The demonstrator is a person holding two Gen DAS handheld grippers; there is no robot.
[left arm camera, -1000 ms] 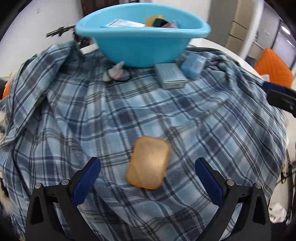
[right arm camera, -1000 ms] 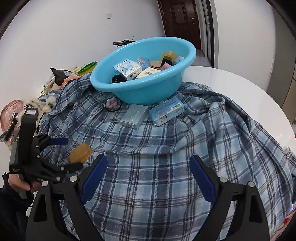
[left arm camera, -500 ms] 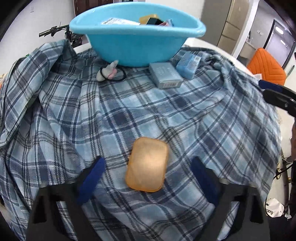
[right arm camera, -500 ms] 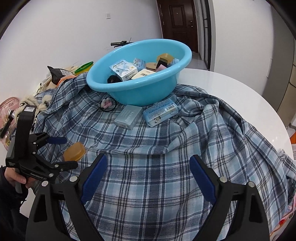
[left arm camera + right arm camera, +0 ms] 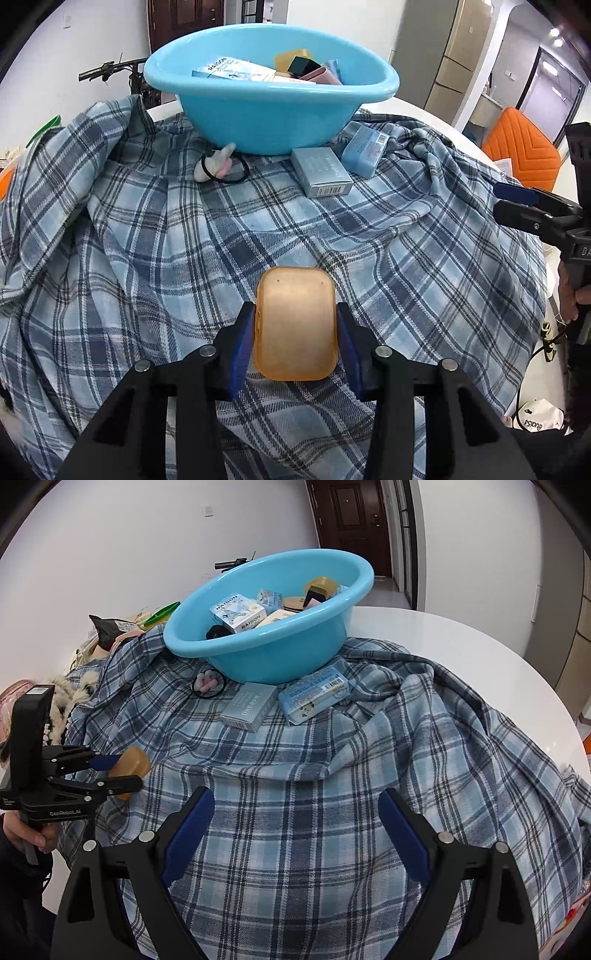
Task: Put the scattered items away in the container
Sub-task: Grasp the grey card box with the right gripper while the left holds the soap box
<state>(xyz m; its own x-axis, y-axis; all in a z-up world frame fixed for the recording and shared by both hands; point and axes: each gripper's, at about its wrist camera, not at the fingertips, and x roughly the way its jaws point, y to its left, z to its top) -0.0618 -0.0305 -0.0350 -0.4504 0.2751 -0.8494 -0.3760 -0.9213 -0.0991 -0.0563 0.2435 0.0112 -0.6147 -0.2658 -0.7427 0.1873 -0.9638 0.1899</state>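
Left tongs (image 5: 295,334), wide apart 1 s ago, now have both blue pads pressed against the sides of the amber soap case (image 5: 296,323). Case, then lying slanted on the plaid cloth (image 5: 184,240), now sits straight between them.

Bare plaid cloth (image 5: 258,229) lies open up to the basin (image 5: 269,122), where two boxes (image 5: 321,171) crowd its foot.

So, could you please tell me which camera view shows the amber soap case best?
The left wrist view: the amber soap case fills the foreground, its whole top visible between the left gripper fingers. The right wrist view shows it small, side-on at the left edge, partly hidden by those fingers.
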